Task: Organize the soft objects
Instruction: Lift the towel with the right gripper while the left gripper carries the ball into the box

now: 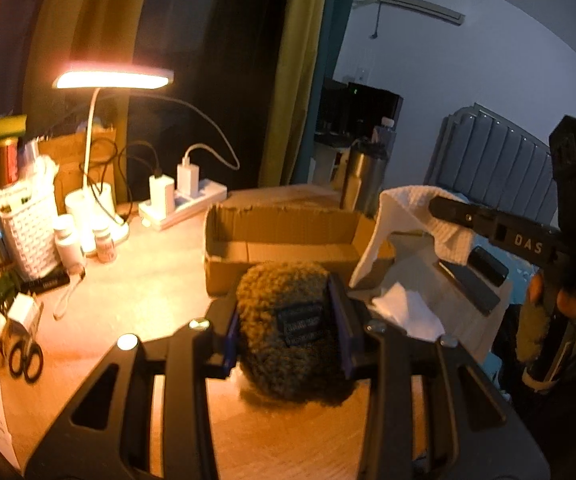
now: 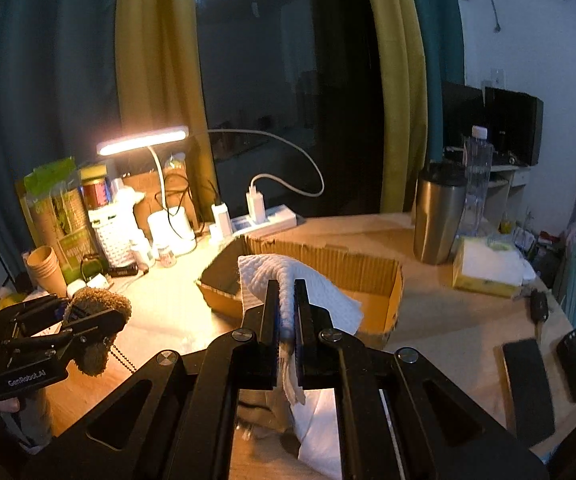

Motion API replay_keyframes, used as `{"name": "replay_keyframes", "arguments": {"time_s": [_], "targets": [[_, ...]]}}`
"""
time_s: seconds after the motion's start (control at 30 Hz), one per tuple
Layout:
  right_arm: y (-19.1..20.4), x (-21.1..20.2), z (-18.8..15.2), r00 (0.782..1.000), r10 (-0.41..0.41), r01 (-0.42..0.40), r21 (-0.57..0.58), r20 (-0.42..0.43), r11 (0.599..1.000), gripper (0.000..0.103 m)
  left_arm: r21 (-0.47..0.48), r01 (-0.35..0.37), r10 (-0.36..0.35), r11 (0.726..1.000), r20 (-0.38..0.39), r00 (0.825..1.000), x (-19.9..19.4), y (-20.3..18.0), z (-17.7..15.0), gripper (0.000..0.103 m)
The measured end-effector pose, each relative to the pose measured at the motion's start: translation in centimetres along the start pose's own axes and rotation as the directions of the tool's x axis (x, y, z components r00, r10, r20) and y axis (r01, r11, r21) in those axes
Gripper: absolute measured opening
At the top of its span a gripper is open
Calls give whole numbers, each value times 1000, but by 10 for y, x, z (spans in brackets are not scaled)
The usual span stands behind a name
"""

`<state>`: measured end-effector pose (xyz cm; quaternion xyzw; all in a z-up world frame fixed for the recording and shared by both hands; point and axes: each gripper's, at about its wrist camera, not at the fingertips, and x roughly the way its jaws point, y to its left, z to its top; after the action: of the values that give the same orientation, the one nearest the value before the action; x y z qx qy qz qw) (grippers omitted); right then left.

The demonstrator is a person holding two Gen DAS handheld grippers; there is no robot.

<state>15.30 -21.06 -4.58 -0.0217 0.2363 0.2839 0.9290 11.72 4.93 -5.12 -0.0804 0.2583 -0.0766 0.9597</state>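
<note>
**Both claws loaded above the box**

Left gripper (image 1: 288, 332) is clamping the brown fuzzy pouch (image 1: 284, 312); I'm holding it just short of the cardboard box (image 1: 280, 236). Right gripper (image 2: 286, 312) is pinching the white cloth (image 2: 272, 276) thinly, so it's risking slipping free or its hanging tail catching the box wall ahead.

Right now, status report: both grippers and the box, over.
Left gripper shut on fuzzy pouch. Right gripper shut on white cloth. Both held above table. Box open, nothing blocking it.
</note>
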Motion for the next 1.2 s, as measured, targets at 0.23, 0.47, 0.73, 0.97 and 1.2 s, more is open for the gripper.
{"name": "replay_keyframes", "arguments": {"time_s": [0.23, 0.47, 0.73, 0.97, 1.2], "targets": [[-8, 7, 17, 1000, -2, 2, -9, 15, 1000, 7, 25, -3, 3, 1000, 29, 1000, 9, 1, 29, 39], [-25, 29, 31, 1000, 3, -3, -8, 9, 1000, 7, 49, -6, 4, 999, 38, 999, 35, 1, 56, 39], [-54, 65, 38, 1000, 8, -8, 2, -26, 1000, 7, 52, 1, -1, 999, 16, 1000, 81, -8, 79, 39], [-70, 89, 35, 998, 19, -18, 13, -59, 1000, 7, 50, 13, -12, 999, -23, 1000, 125, -14, 86, 39], [-80, 115, 29, 994, 39, -37, 17, -101, 999, 7, 47, 15, -12, 999, -56, 998, 160, -17, 86, 39]]}}
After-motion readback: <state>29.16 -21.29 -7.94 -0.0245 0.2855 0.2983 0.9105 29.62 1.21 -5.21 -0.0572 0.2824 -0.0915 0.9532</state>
